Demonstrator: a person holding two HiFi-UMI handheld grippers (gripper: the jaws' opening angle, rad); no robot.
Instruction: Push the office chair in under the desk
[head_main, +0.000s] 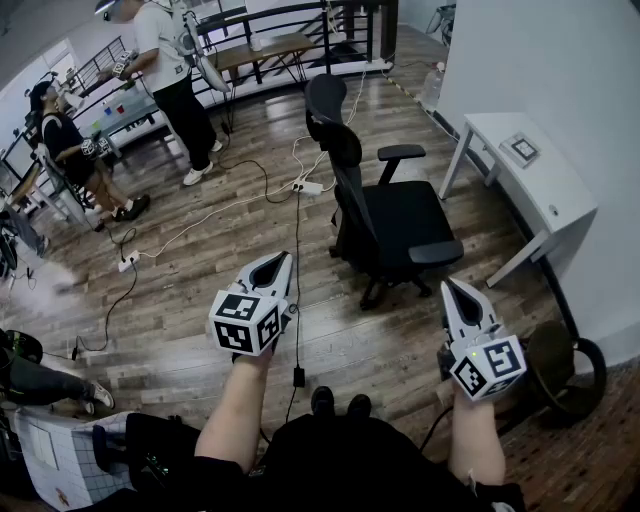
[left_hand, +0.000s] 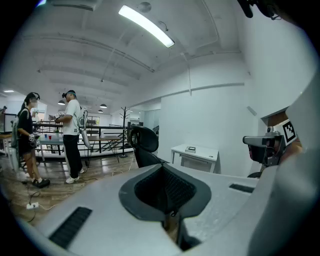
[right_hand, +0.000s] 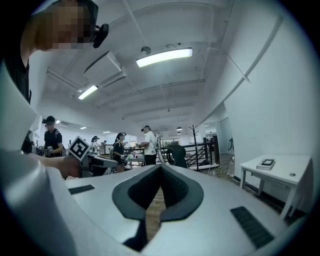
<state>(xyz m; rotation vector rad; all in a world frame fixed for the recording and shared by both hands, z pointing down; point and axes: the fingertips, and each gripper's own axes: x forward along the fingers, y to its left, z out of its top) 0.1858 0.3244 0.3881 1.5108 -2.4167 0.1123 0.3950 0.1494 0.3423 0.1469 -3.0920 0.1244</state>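
On the wood floor the white desk stands by the wall. The black office chair sits near it, not under it. The left gripper and right gripper are both closed tight, holding nothing

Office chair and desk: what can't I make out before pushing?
- Office chair wheels: head view, mostly hidden under its seat.
- Chair seat: left gripper view, hidden behind the left gripper itself.
- Space under the desk: head view, covered by its top.
- Flat item on the desk: too small to identify.
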